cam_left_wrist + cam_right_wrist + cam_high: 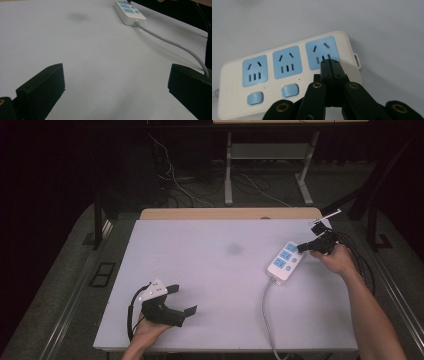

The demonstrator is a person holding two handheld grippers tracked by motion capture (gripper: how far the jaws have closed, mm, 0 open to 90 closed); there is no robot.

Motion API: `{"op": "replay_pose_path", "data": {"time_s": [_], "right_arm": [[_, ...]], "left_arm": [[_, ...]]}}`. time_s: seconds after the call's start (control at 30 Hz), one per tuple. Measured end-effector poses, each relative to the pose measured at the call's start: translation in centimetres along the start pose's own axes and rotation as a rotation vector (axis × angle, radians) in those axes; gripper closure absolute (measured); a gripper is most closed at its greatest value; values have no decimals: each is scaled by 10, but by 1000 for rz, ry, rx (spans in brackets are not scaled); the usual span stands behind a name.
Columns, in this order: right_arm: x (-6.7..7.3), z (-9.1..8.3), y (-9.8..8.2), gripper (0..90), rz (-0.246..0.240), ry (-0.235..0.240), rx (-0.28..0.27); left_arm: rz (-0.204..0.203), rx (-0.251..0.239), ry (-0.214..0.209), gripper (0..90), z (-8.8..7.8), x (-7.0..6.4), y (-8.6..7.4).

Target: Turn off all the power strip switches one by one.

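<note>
White and bare, the counter (pixel 210 270) carries a power strip (pixel 284 261) near its right edge, cord (pixel 267 312) trailing toward the person. The right claw (pixel 330 62) is pressed shut, empty, its tip poised over the end socket (pixel 322 52), the hand (pixel 339 260) angled in from the far right. No plug is in any socket and both switches (pixel 290 90) look untouched, so the work seems barely begun. The left claw (pixel 182 300) rests wide open at the near left.
</note>
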State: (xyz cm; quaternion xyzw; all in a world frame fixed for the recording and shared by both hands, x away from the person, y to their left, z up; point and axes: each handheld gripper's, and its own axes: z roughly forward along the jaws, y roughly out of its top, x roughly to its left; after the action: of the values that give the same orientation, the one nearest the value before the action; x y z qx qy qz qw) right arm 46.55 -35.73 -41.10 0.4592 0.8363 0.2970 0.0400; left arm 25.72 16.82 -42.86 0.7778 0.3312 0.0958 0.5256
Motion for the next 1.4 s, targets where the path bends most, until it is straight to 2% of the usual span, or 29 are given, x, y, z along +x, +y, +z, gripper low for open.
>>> {"op": "replay_pose_path", "data": {"time_s": [0.23, 0.47, 0.6, 0.7, 0.83, 1.03, 1.2, 1.4], "right_arm": [[-2, 1, -4, 900, 27, 7, -27], [-3, 1, -7, 900, 30, 5, -51], [-6, 1, -12, 900, 61, 33, -80], [-7, 2, -14, 900, 60, 35, -98], [-6, 3, -15, 900, 60, 28, -96], [-1, 2, -14, 900, 27, -8, -88], [-3, 2, -15, 900, 49, 9, -99], [-2, 2, -12, 900, 42, -17, -81]], "left_arm": [[6, -1, 2, 0, -1, -1, 0], [5, 3, 1, 0, 0, -2, 0], [5, 3, 1, 0, 0, -2, 0], [9, 10, 3, 0, 0, -2, -1], [8, 10, 5, 0, 0, -2, -1], [8, 7, 7, 0, 0, -2, -1], [7, 4, 5, 0, 0, -2, -1], [3, 9, 10, 0, 0, -1, -1]]}}
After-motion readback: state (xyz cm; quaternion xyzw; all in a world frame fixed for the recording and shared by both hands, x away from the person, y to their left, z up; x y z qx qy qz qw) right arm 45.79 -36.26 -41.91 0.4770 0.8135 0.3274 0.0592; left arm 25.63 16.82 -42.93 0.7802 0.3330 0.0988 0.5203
